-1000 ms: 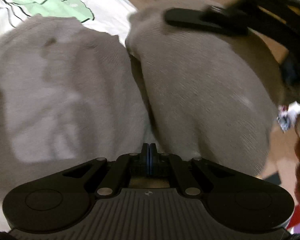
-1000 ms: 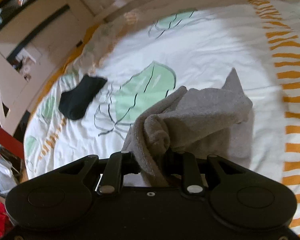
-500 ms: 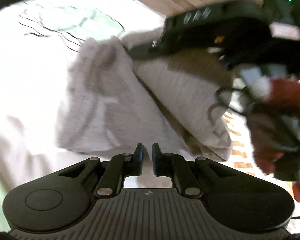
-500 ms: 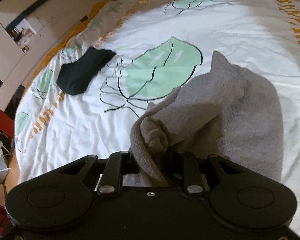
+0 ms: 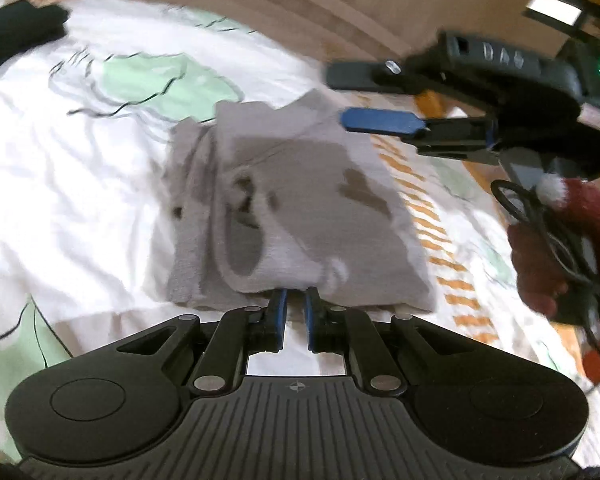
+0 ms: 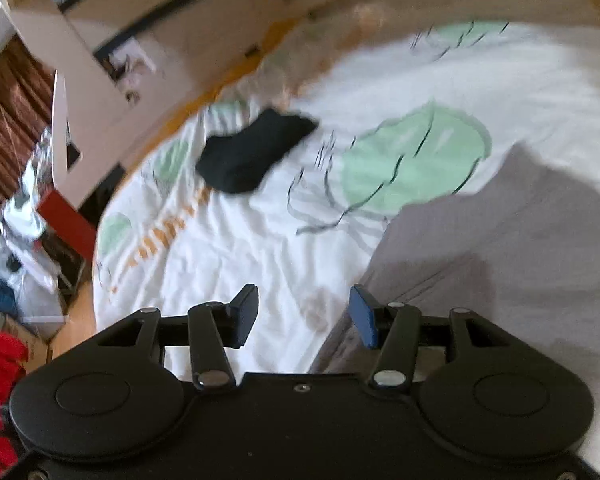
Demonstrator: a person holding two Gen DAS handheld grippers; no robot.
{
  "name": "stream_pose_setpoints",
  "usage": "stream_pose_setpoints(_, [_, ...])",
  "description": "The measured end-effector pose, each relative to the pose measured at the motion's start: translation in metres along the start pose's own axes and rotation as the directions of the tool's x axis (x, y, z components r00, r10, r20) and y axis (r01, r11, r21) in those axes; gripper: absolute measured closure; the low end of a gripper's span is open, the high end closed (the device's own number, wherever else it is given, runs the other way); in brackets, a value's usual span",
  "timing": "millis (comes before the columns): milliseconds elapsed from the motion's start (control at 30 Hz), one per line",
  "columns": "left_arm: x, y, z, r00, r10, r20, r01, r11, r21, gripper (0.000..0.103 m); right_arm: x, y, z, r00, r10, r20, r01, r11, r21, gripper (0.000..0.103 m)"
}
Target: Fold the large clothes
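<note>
A black sock (image 6: 252,156) lies on the leaf-print bedsheet (image 6: 240,248) (red box (image 6: 66,218) beside it).

Black tongs (image 5: 295,316) carry blue pads (image 5: 281,312), silver screws, ribbed housing; a maroon fuzzy sleeve (image 5: 560,240) shows.

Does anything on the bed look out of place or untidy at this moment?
The grey garment lies folded, but its layers sit uneven, one edge sticking out on the left. A black garment lies crumpled apart on the bedsheet.
</note>
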State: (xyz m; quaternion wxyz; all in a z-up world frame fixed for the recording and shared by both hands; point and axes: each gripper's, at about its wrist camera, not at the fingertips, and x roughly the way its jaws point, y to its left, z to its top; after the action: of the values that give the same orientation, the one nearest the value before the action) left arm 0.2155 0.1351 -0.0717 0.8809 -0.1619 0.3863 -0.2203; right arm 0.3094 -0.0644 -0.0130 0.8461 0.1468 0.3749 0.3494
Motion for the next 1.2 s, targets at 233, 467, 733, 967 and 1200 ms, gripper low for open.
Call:
stream_pose_setpoints(233, [-0.006, -0.007, 0.011, 0.996, -0.036, 0.078, 0.036, 0.999, 0.007, 0.065, -0.055, -0.045, -0.021, 0.979, -0.188, 0.078, 0.187, 0.982, 0.024, 0.043])
stream_pose_setpoints(467, [0.018, -0.001, 0.028, 0.998, 0.061, 0.029, -0.060, 0.997, -0.042, 0.041, -0.060, -0.050, -0.055, 0.969, -0.231, 0.089, 0.233, 0.972, -0.019, 0.043])
stream_pose_setpoints(733, [0.006, 0.028, 0.055, 0.998, 0.042, 0.049, -0.033, 0.986, -0.166, 0.041, -0.054, 0.008, -0.097, 0.961, -0.233, 0.146, 0.271, 0.893, -0.359, 0.030])
stream_pose_setpoints(967, [0.007, 0.042, 0.077, 1.000, 0.015, 0.014, -0.012, 0.979, -0.201, 0.038, 0.003, 0.066, -0.125, 0.958, -0.242, 0.152, 0.280, 0.687, -0.671, 0.023])
stream_pose_setpoints(1200, [0.019, 0.048, 0.078, 0.998, -0.042, -0.037, 0.032, 0.971, -0.238, 0.036, 0.049, 0.076, -0.134, 0.915, -0.351, 0.200, 0.354, 0.458, -0.815, 0.040])
